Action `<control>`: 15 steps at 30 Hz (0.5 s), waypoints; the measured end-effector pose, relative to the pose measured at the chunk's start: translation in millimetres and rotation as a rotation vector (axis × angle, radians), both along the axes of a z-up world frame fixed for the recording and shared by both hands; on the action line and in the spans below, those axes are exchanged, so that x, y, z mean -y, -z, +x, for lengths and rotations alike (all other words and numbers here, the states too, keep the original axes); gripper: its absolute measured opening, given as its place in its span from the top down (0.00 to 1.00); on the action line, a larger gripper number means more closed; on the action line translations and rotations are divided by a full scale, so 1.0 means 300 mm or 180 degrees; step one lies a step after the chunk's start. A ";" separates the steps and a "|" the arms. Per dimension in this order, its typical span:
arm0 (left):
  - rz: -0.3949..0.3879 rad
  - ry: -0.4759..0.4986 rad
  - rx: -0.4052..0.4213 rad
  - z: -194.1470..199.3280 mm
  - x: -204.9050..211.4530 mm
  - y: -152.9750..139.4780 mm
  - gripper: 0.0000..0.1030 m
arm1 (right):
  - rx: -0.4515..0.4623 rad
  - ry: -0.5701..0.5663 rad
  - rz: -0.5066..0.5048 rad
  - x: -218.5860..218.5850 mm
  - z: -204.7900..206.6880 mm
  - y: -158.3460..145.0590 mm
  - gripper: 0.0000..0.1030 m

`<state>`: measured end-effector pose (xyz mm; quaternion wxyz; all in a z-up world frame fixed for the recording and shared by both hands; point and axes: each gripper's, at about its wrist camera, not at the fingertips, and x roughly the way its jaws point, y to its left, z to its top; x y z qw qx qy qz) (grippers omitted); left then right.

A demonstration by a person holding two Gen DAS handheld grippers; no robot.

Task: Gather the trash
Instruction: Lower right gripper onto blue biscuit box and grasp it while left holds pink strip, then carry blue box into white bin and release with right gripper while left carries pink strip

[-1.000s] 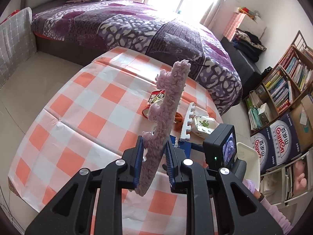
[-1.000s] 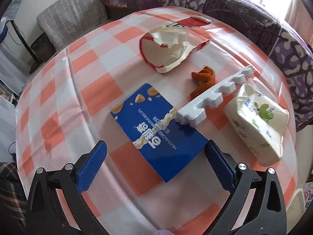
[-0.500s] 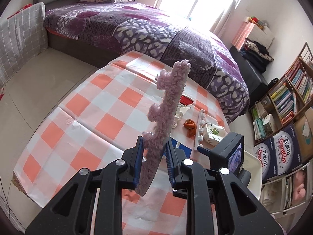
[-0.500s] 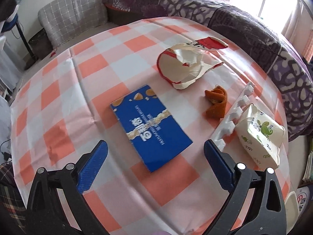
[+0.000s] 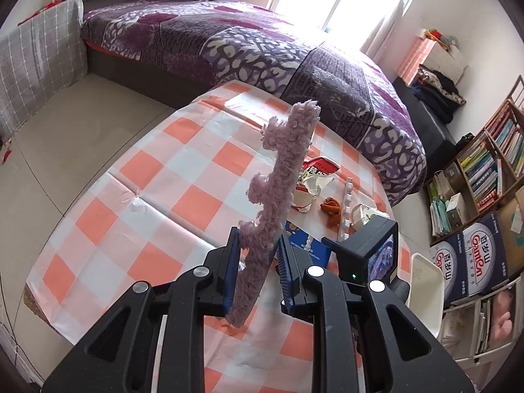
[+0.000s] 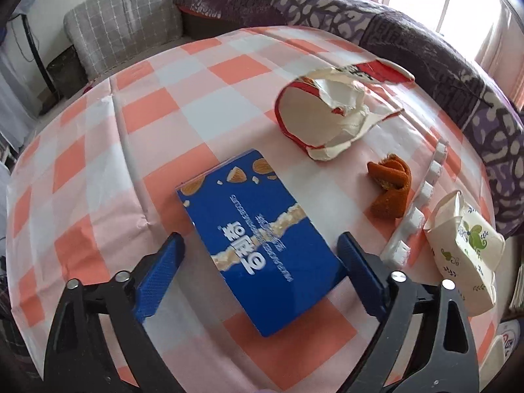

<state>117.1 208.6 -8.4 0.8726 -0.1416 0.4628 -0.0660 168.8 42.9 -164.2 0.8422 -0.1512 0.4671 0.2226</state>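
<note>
Your left gripper (image 5: 257, 255) was clamped on the pink fuzzy strip (image 5: 278, 196), which stood upright at frame centre over the checked table (image 5: 137, 196). Your right gripper (image 6: 260, 270) had just been closing, but its pads weren't touching the blue box (image 6: 262, 239) lying flat between them, lower centre. Torn red-white bag (image 6: 330, 111) upper right; orange peel (image 6: 389, 190), white toothed strip (image 6: 416, 213) and tissue pack (image 6: 465, 252) at right edge.

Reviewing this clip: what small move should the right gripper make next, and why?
Probably lower and close on the blue box. The right gripper, whose jaws have just been closing, straddles the box without touching it. The left gripper already holds the pink fuzzy strip.
</note>
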 end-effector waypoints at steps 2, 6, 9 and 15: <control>-0.0010 -0.0055 -0.0007 0.001 -0.014 0.003 0.78 | -0.0028 -0.0007 0.0026 -0.016 -0.002 -0.024 0.45; -0.0005 -0.0132 0.0032 0.002 -0.026 -0.005 0.78 | 0.0043 0.0045 0.0219 -0.022 -0.022 -0.079 0.45; 0.0035 -0.0174 0.0109 -0.007 -0.026 -0.020 0.78 | 0.0187 0.0180 0.0439 -0.005 -0.038 -0.160 0.45; 0.0241 -0.0273 0.0305 -0.018 -0.004 -0.055 0.78 | 0.0487 0.0516 0.0663 0.050 -0.074 -0.298 0.45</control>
